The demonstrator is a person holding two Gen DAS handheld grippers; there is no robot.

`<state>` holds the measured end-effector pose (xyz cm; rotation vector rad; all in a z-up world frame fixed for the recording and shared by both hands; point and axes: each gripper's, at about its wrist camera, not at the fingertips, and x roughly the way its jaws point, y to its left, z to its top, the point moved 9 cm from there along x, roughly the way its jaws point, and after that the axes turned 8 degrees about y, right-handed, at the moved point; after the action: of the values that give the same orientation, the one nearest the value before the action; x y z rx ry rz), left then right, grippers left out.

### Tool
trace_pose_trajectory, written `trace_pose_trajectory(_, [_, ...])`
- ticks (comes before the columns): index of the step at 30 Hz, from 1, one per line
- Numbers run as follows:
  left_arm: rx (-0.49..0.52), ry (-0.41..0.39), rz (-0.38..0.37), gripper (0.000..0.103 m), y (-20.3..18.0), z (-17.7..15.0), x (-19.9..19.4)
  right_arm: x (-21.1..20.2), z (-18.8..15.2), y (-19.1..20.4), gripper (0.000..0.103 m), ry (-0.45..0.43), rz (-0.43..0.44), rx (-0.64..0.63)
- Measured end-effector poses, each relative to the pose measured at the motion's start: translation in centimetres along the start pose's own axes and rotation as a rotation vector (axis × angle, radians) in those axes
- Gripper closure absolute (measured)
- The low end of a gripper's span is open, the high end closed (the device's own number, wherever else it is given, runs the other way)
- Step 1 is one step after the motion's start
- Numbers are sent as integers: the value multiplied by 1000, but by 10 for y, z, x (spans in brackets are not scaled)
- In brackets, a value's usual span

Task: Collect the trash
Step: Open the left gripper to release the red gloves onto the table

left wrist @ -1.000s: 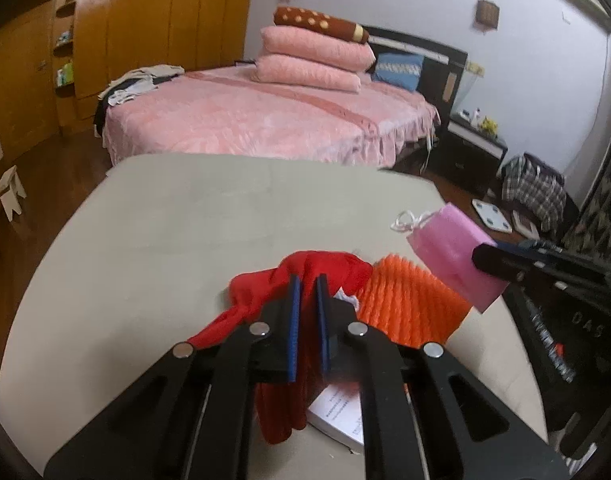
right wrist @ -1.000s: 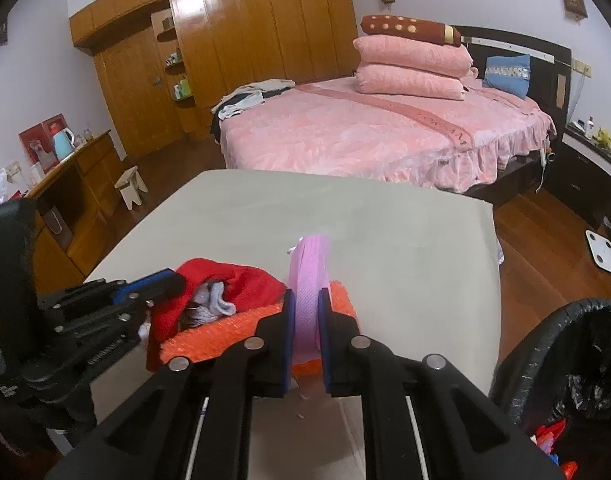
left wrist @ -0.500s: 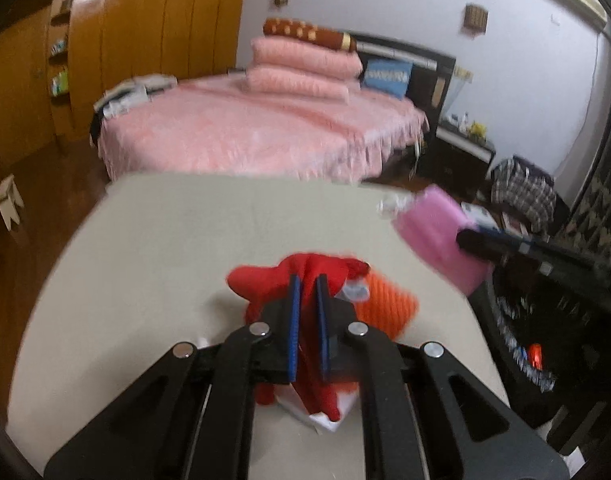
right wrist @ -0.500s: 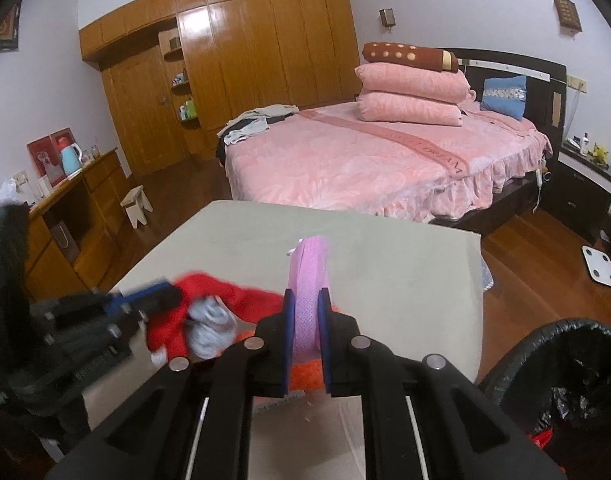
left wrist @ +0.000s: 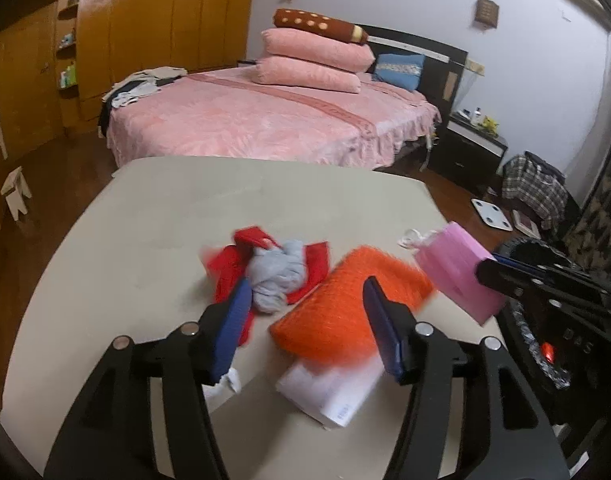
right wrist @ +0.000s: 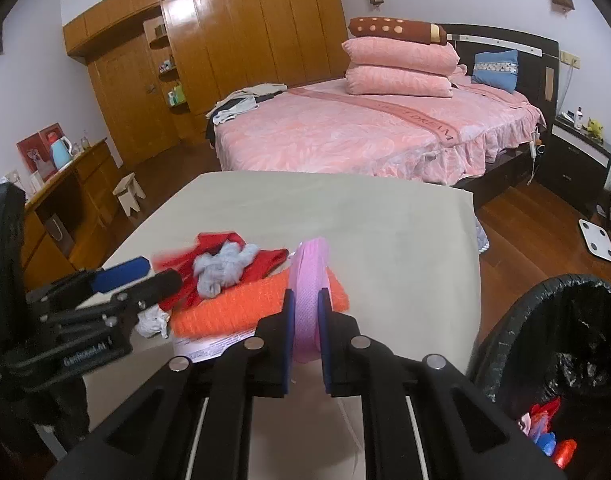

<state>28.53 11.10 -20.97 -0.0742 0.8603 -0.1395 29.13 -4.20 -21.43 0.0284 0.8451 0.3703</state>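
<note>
Here, crumpled red cloth (left wrist: pixel 229 268) beside knobbly orange net (left wrist: pixel 345 312).

My left gripper (left wrist: pixel 307 312) is opening, letting go of the red cloth (left wrist: pixel 229 268), which seems to land unfurled around a grey wad (left wrist: pixel 275 276).

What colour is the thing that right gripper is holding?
Pink, a face mask by its look; the left wrist view shows it best.

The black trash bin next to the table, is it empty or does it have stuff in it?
Not empty. The trash bin already holds a few red, blue and pink scraps at the bottom of its black liner.
</note>
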Motion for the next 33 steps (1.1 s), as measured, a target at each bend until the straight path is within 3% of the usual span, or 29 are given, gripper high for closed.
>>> trace_pose_trajectory(10, [-43,17,37,46,30,-8,4,8,1,5,92,1,-3,-9])
trace_pose_trajectory(25, [50,58,-50,47,-21,-28,24,6,-29,-33,88,49,-71,57])
trace_pose_trajectory(29, [75,84,-67,46,-32,-31,37,8,-30,-44,71,47,-101,70])
trace_pose_trajectory(31, [83,85,-66,44,-34,-30,40,13,-30,-48,57,54,-120,72])
trace_pose_trajectory(33, [87,80,-66,43,-34,-31,41,20,-31,-49,53,70,-124,68])
